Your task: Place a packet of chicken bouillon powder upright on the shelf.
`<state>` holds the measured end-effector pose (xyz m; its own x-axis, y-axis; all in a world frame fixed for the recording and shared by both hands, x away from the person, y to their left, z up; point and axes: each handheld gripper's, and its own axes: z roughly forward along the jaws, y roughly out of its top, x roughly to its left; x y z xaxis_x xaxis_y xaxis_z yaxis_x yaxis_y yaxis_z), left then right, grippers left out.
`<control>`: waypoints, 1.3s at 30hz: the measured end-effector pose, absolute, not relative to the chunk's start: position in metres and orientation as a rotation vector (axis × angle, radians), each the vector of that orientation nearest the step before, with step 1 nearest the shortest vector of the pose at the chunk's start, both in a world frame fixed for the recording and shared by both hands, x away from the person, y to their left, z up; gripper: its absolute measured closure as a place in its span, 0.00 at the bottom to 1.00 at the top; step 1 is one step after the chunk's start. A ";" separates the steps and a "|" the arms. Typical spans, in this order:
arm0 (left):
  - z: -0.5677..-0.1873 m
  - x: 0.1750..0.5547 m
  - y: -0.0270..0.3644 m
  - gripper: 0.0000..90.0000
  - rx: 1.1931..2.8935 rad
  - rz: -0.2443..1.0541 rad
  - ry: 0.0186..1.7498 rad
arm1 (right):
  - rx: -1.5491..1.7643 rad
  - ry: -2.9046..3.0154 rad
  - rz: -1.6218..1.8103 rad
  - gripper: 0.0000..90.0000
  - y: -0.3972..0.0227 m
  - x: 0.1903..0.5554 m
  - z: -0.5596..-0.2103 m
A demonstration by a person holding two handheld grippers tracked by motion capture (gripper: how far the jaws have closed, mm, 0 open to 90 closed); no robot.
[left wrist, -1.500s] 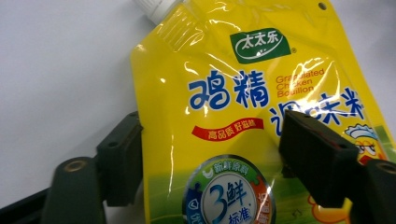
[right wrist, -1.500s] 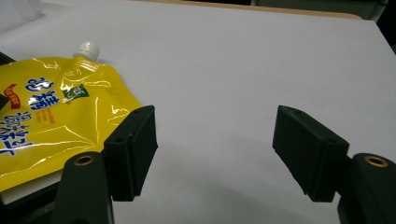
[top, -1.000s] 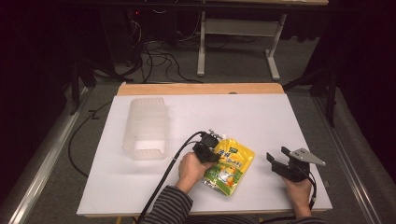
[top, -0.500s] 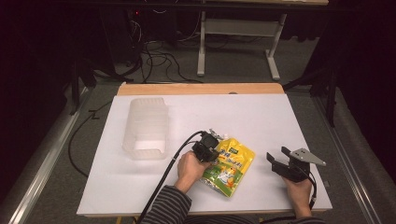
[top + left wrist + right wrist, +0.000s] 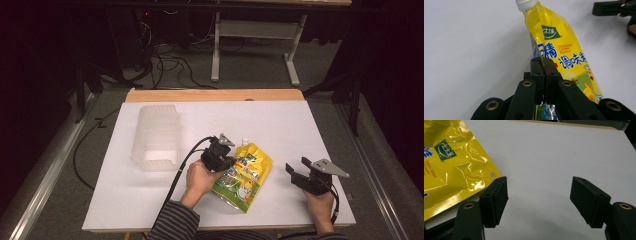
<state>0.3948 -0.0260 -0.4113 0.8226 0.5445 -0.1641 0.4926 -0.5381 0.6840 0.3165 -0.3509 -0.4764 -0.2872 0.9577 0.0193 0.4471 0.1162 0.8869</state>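
A yellow spouted pouch [image 5: 244,174] of granulated bouillon lies near the table's front middle, its white cap [image 5: 245,142] pointing away from me. My left gripper [image 5: 225,161] is shut on the pouch's left edge. In the left gripper view the jaws pinch the pouch [image 5: 564,50] and lift that edge, with the cap [image 5: 526,3] at the top. My right gripper [image 5: 296,173] stands open to the pouch's right with nothing between its fingers. The right gripper view has the pouch [image 5: 446,160] at the left, beside my right gripper [image 5: 539,195].
A clear ribbed plastic bin [image 5: 156,136] stands on the white table [image 5: 280,120] to the left of the pouch. The table's far edge is a wooden strip [image 5: 215,95]. Cables and a desk frame lie on the floor beyond.
The left gripper has shifted slightly with the pouch, raising its left edge a little. The right gripper has stayed in place.
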 end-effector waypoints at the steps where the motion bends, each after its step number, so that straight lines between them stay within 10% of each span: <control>1: -0.409 0.394 -0.025 0.99 2.229 0.088 0.749 | 1.363 1.810 1.116 0.35 -0.351 0.317 -0.476; 39: -0.336 0.383 0.030 1.00 2.060 0.278 0.710 | 1.359 1.797 1.133 0.35 -0.352 0.315 -0.476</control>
